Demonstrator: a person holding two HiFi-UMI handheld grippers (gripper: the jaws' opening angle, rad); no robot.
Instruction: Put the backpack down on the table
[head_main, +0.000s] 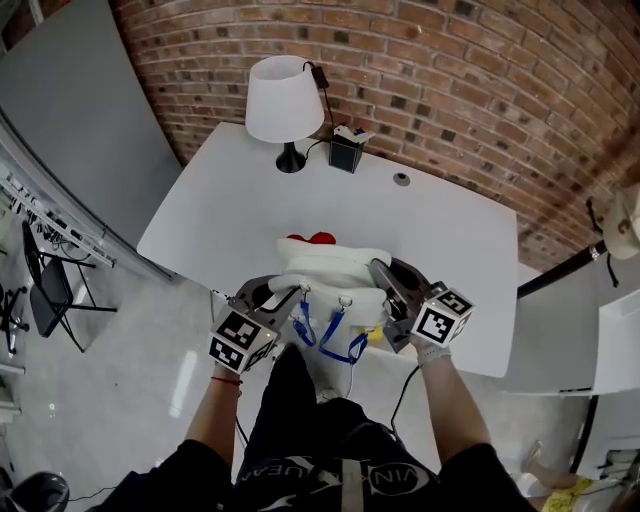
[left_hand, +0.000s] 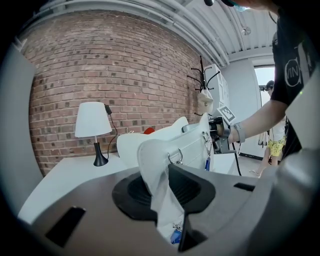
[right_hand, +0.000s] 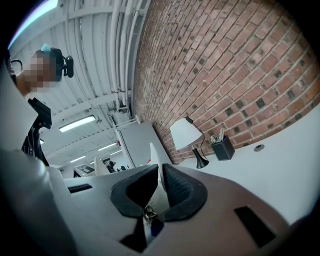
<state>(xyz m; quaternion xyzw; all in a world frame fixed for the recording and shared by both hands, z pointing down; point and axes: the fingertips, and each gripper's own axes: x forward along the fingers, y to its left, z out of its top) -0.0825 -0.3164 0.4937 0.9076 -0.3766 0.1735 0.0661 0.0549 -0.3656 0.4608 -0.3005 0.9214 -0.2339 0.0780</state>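
The white backpack (head_main: 330, 272) hangs between both grippers over the table's near edge; I cannot tell whether its base rests on the tabletop (head_main: 225, 215). Blue strap ends (head_main: 338, 340) dangle toward me and something red (head_main: 322, 239) shows at its far side. My left gripper (head_main: 285, 297) is shut on a white fold of the backpack (left_hand: 152, 160) in the left gripper view. My right gripper (head_main: 385, 285) is shut on the other side, with white fabric (right_hand: 156, 167) pinched between its pads (right_hand: 177, 187). From the left gripper view the bag's body (left_hand: 187, 145) and the right gripper (left_hand: 222, 129) show beyond.
A white lamp (head_main: 284, 100) and a dark pen holder (head_main: 345, 152) stand at the table's far edge by the brick wall, with a cable grommet (head_main: 402, 179) to their right. A folding chair (head_main: 50, 285) stands on the floor at left.
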